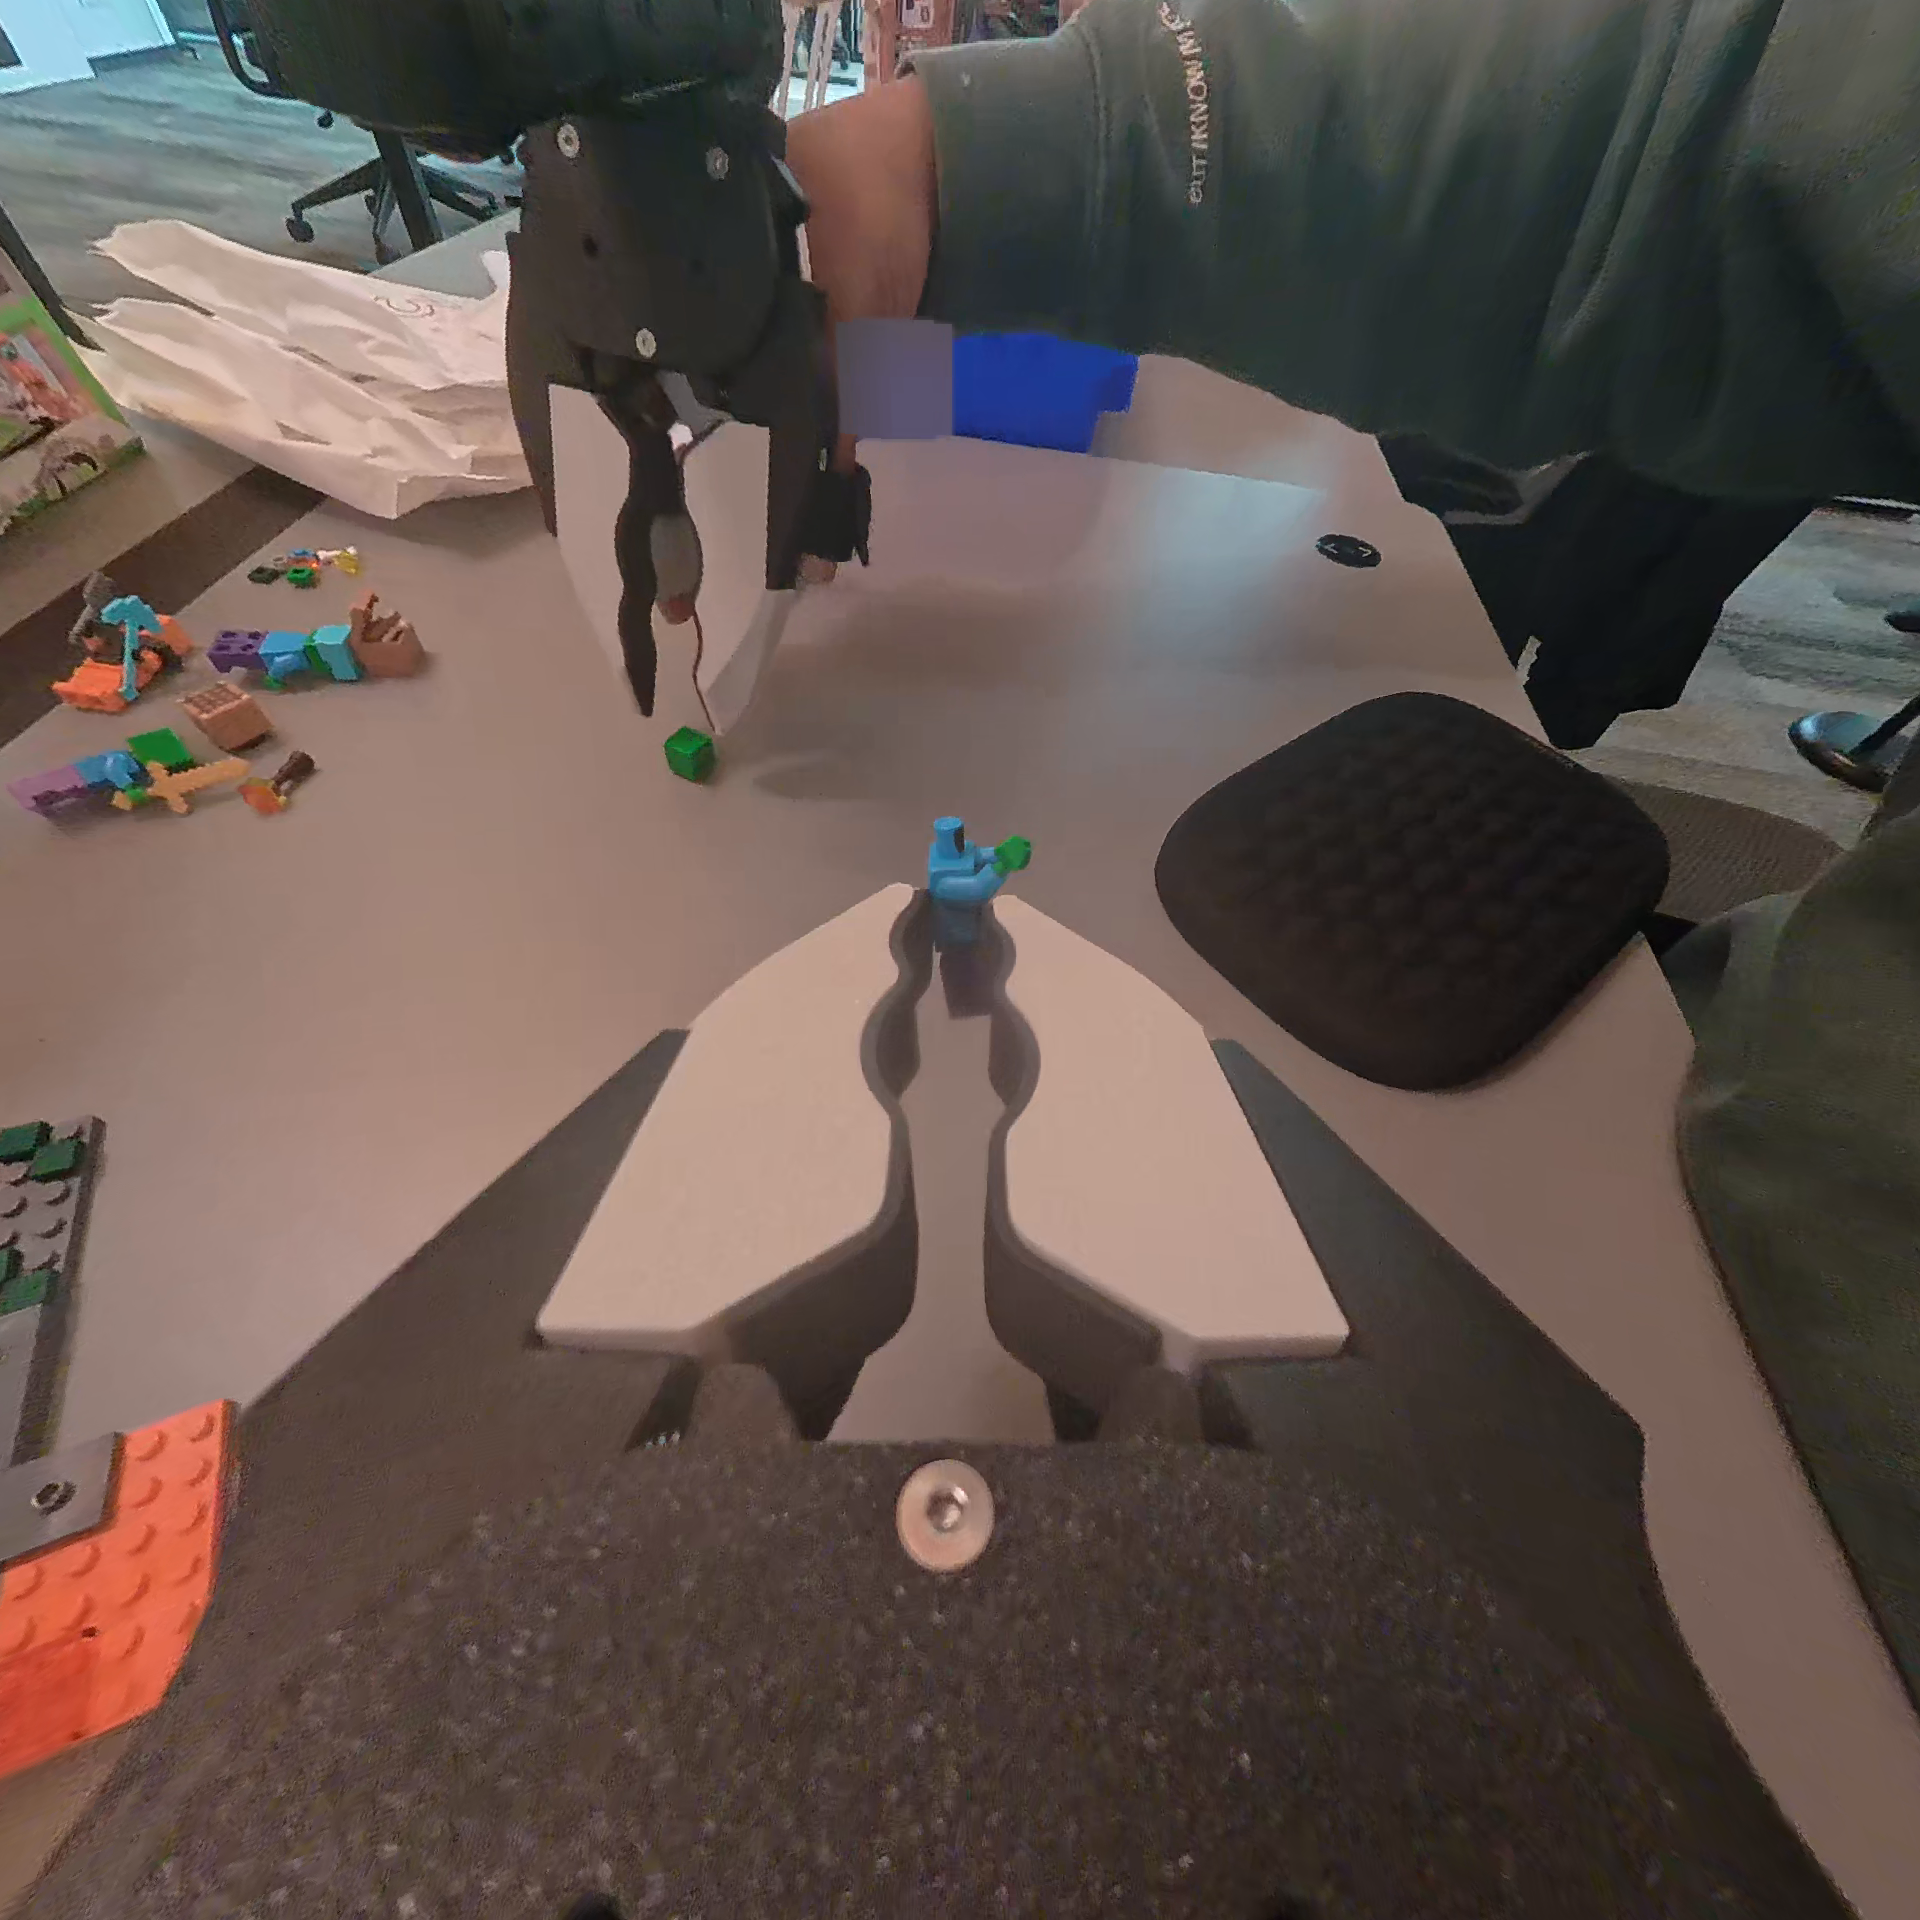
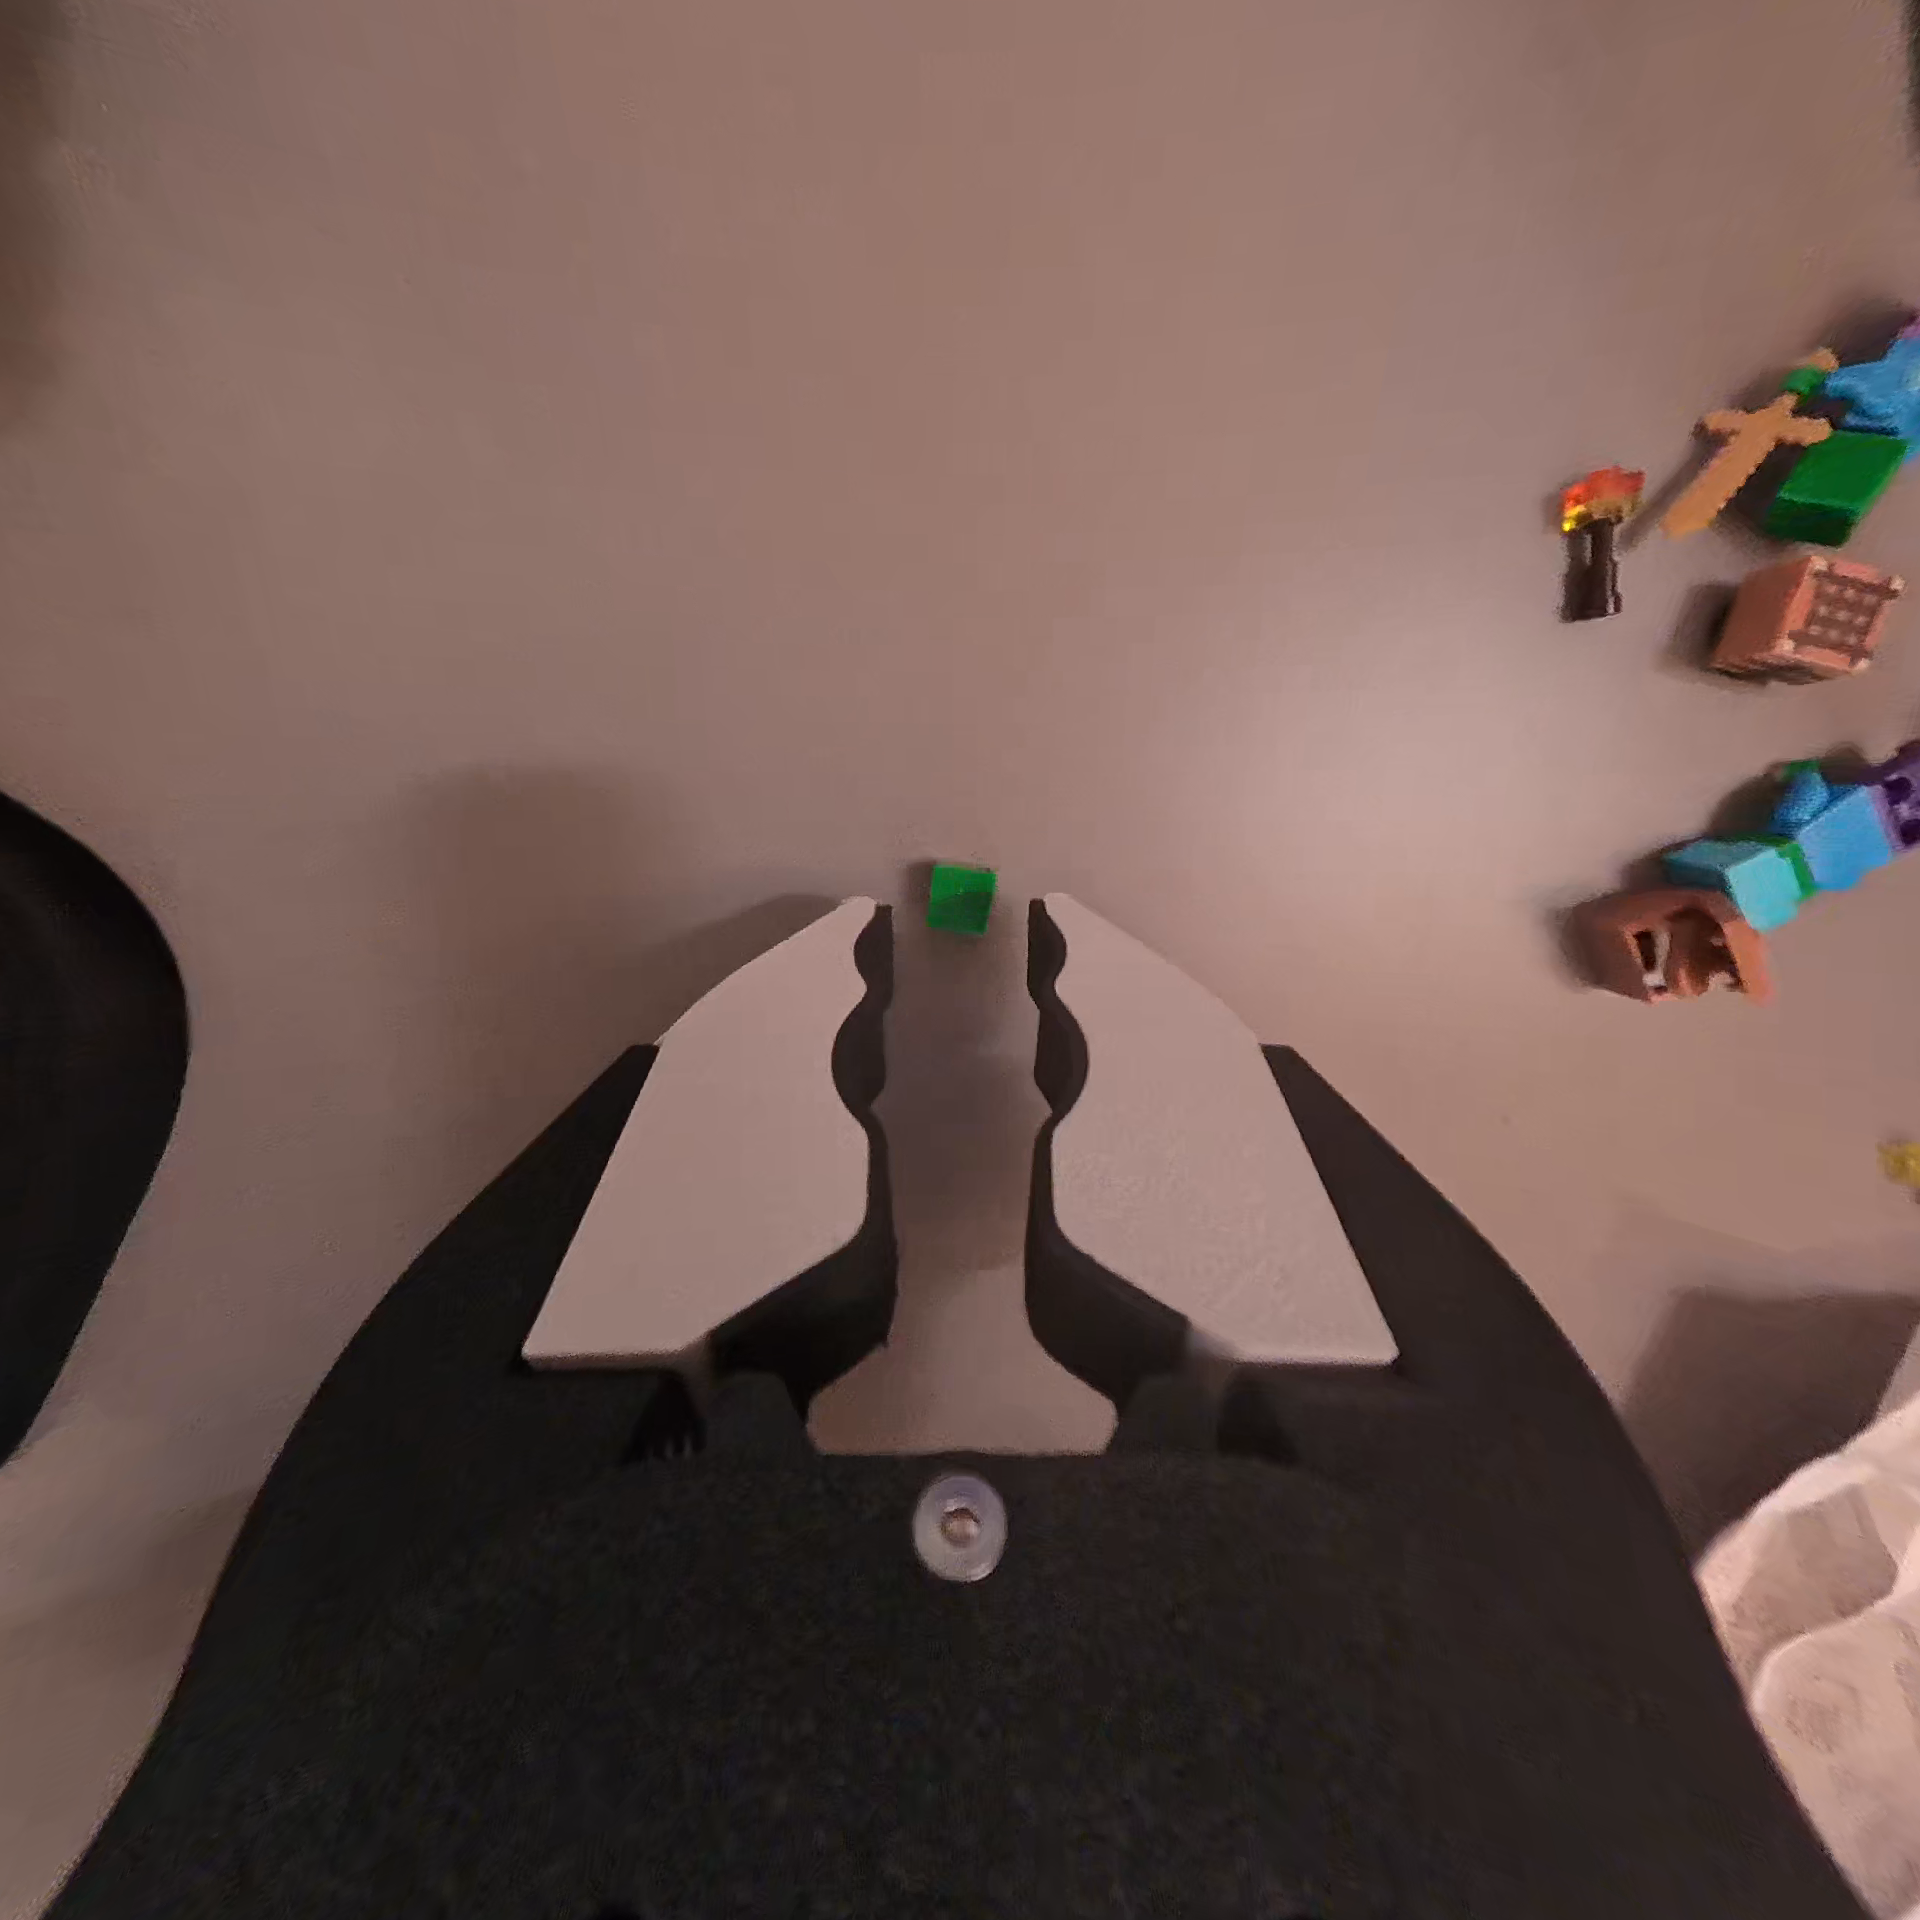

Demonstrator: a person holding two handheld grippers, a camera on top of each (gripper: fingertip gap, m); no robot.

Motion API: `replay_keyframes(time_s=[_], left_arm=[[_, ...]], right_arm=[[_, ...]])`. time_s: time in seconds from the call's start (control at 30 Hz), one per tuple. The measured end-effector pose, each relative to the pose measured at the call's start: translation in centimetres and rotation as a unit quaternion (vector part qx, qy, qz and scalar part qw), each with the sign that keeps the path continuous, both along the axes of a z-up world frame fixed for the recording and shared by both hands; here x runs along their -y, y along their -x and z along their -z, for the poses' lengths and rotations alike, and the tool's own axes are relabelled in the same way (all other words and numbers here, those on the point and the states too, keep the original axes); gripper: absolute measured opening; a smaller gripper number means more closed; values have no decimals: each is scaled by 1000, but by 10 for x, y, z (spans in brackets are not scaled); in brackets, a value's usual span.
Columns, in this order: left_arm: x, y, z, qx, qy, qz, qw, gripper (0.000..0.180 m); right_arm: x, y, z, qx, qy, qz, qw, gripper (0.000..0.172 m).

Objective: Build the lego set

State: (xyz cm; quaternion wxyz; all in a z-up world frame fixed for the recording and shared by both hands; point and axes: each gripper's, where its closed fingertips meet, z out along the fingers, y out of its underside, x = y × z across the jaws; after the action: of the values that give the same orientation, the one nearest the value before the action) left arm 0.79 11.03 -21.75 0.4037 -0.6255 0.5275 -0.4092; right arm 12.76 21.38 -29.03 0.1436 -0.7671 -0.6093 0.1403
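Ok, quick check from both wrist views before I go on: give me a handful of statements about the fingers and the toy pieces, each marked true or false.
1. The left gripper grips a headless blue figure with green hands. True.
2. The right gripper is shut on the small green cube. False: its fingers stand apart, and the cube lies on the grey table just beyond the tips, untouched.
3. A toy torch lies beside a tan pixel sword. True.
4. The green cube sits on the black pad. False: it lies on the bare table.
5. White crumpled paper lies on the table. True.
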Motion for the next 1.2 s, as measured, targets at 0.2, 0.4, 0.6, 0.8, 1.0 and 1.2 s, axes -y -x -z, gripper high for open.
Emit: replay_keyframes(time_s=[0.2,0.4,0.6,0.8,1.0,1.2], left_arm=[[0,0,1,-2,6,2,1000,8],[1,0,1,-2,29,-2,1000,8],[4,-3,-8,15,61,-2,998,8],[11,-6,-14,18,54,0,998,8],[12,-5,-20,23,46,-1,999,8],[14,-5,-24,26,39,0,999,8]], right_arm=[[-2,2,14,17,7,1,1000,15],[9,22,-9,-37,13,-18,999,12],[66,84,-107,-135,34,-123,983,12],[106,115,-130,-103,67,-176,977,12],[116,120,-118,-75,68,-177,979,12],[115,121,-118,-82,65,-167,980,12]])
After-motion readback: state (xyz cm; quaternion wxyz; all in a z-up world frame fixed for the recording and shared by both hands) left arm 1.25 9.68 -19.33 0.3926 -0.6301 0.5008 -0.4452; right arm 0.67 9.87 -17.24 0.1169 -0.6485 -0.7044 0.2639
